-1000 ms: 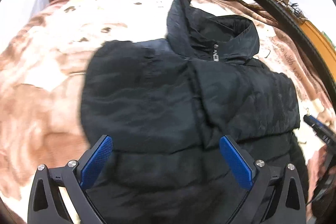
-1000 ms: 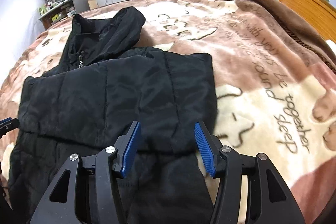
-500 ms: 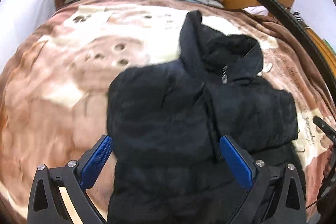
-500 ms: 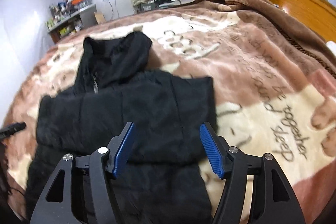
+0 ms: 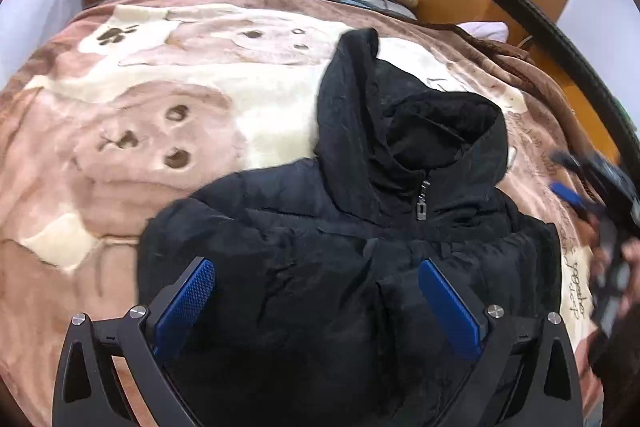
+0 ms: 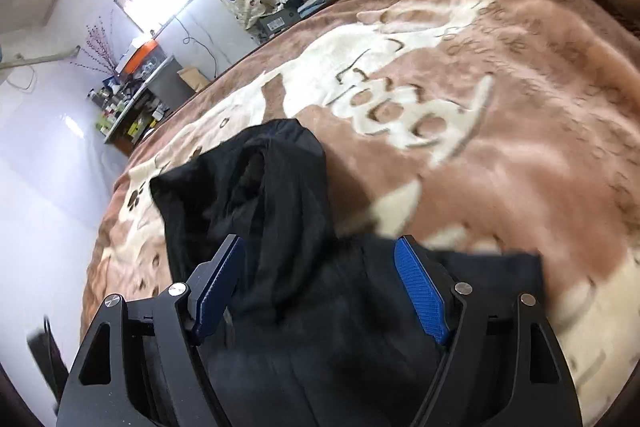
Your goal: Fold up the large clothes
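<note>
Both the left gripper (image 5: 316,301) and right gripper (image 6: 320,285) show black frames, silver screws and blue textured jaws.

- My left gripper (image 5: 316,303) has its jaws spread wide, nothing between the blue pads (image 5: 448,311).
- My right gripper (image 6: 320,291) is tilted, jaws also parted, empty.
- My right gripper shows blurred at the right edge of the left wrist view.

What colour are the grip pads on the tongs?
Blue, textured pads on black tongs; clearest in the left wrist view.
</note>
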{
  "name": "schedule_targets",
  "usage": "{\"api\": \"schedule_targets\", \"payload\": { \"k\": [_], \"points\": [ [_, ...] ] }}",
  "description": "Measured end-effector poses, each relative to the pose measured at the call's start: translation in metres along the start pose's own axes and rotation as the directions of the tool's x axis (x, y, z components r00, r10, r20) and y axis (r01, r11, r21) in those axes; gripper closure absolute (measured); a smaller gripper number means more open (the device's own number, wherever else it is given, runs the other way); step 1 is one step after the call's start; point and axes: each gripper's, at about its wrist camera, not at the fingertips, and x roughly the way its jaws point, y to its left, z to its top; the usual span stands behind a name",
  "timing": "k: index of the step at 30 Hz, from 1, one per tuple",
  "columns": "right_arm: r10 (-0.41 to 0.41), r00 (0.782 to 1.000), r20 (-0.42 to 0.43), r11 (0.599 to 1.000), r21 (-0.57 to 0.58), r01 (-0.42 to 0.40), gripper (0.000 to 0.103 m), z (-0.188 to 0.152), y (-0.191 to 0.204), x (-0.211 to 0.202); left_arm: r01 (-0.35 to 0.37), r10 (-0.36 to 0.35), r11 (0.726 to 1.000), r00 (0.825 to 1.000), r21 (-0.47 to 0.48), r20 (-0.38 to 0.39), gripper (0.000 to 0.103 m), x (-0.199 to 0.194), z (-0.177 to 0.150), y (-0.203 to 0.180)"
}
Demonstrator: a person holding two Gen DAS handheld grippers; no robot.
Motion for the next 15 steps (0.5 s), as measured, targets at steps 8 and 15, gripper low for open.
{"api": "schedule_targets", "payload": {
  "k": [8, 15],
  "points": [
    [-0.004, 0.998, -0.062, 0.997, 0.075, 0.008, 0.026, 0.028, 0.008, 0.068, 0.034, -0.034, 0.999, 0.999, 0.008, -0.007, 0.0, 0.025, 0.007, -0.002],
    [-0.056, 0.996, -0.064, 0.994, -0.094, 0.05, 0.091, 0.011, 0.04, 0.074, 0.05, -0.05, 0.999, 0.999, 0.006, 0.007, 0.0, 0.031, 0.013, -0.004]
  ]
}}
